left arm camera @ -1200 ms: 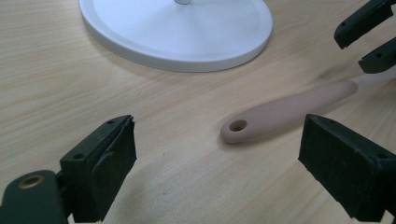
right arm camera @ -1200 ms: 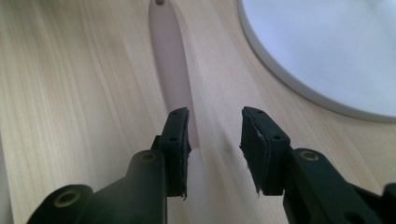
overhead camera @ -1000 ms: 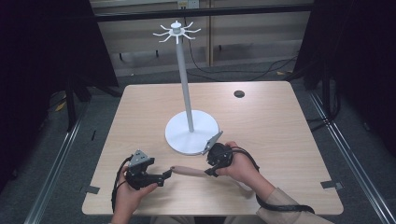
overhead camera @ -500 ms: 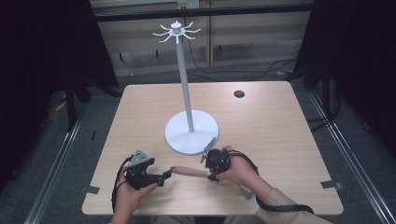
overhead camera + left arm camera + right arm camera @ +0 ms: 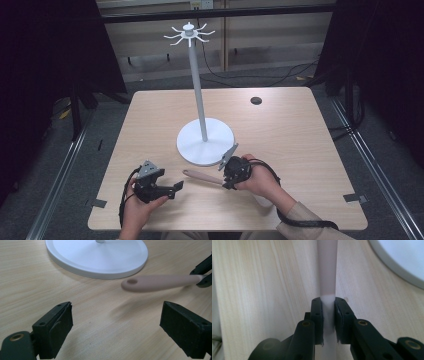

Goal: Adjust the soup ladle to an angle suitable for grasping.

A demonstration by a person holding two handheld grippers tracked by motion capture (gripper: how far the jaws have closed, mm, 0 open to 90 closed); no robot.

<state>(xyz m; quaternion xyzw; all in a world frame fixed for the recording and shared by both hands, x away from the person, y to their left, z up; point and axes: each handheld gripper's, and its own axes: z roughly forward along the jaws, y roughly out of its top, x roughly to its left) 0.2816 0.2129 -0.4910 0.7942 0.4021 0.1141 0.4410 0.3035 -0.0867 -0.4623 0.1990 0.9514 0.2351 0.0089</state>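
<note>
My right gripper (image 5: 231, 176) clamps a pink-handled utensil (image 5: 200, 176) near its pale neck; the handle could pivot or slip in so narrow a grip. The handle's holed end points toward nine o'clock, just above the table (image 5: 300, 150), beside the white stand base (image 5: 192, 145). My left gripper (image 5: 172, 187), jaws wide, waits near that free end.

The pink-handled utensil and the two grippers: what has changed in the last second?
Little: the right gripper, shut on the pink-handled utensil, drew slightly toward the person. The left gripper stayed open beside the handle's end. The white hook stand did not move.
</note>
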